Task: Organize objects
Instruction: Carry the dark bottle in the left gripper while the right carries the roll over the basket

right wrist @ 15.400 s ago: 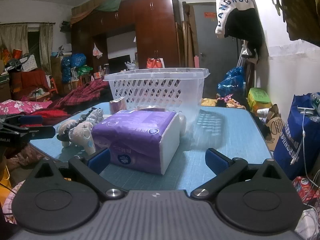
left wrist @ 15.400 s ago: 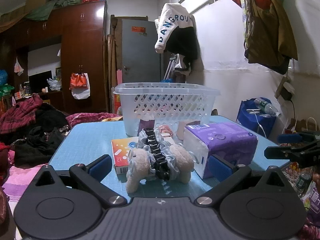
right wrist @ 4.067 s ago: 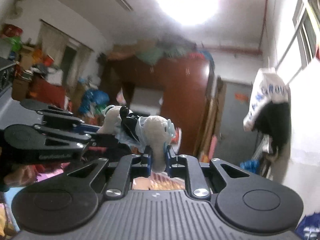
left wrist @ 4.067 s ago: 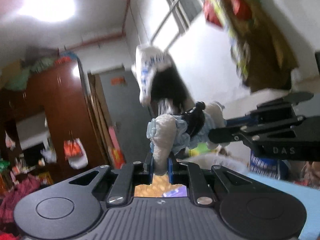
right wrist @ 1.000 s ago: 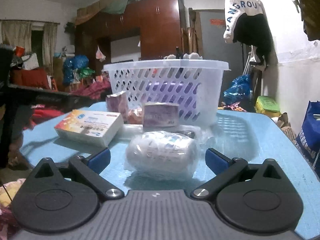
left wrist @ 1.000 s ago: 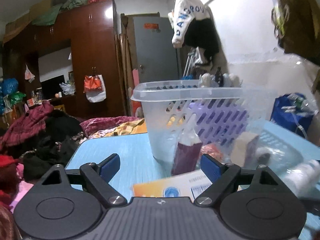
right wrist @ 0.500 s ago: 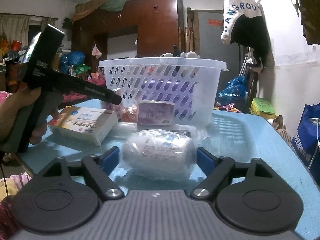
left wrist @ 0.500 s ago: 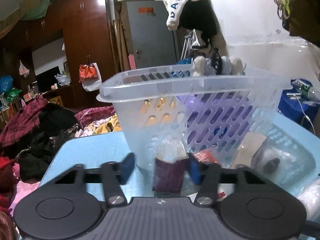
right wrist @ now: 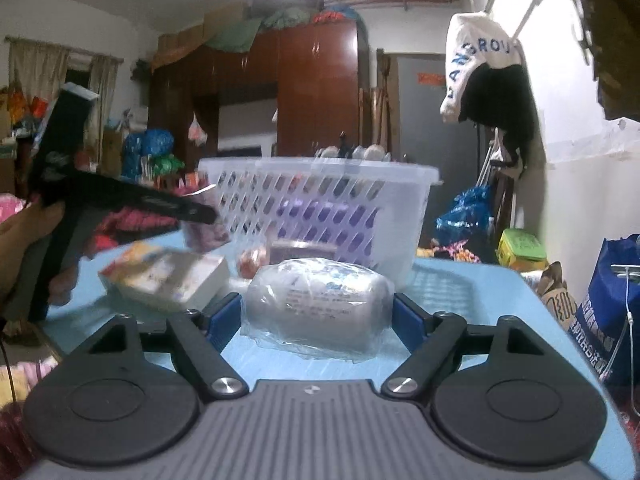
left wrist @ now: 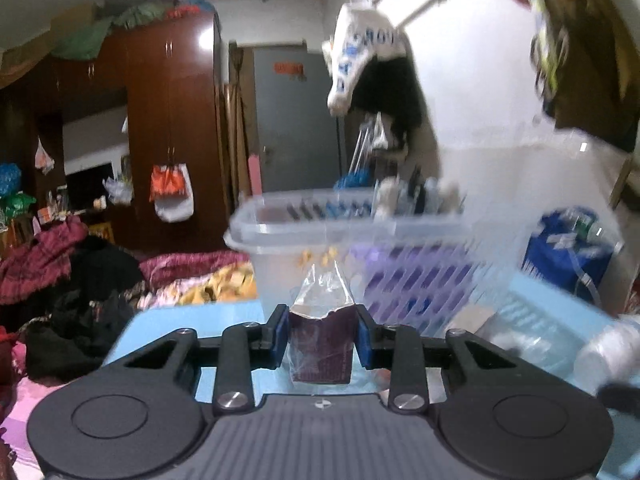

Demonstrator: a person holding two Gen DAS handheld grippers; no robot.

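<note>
My left gripper point(left wrist: 322, 338) is shut on a small maroon packet point(left wrist: 322, 350) wrapped in clear plastic and holds it up in front of the white plastic basket point(left wrist: 348, 240). The basket holds a purple tissue pack point(left wrist: 404, 276) and a plush toy point(left wrist: 416, 196) at its rim. My right gripper point(right wrist: 318, 318) has its blue pads against both ends of a white roll in clear plastic point(right wrist: 320, 298) on the blue table point(right wrist: 480, 300). The left gripper with its packet also shows in the right wrist view point(right wrist: 120, 200).
A white and orange box point(right wrist: 168, 276), a small red item point(right wrist: 252, 258) and a small purple box point(right wrist: 302, 250) lie on the table by the basket point(right wrist: 320, 208). A blue bag point(right wrist: 612, 308) stands off the table's right edge. Clothes lie piled at the left point(left wrist: 60, 280).
My left gripper has shut on the maroon packet and lifted it off the table. My right gripper has closed in on the wrapped roll.
</note>
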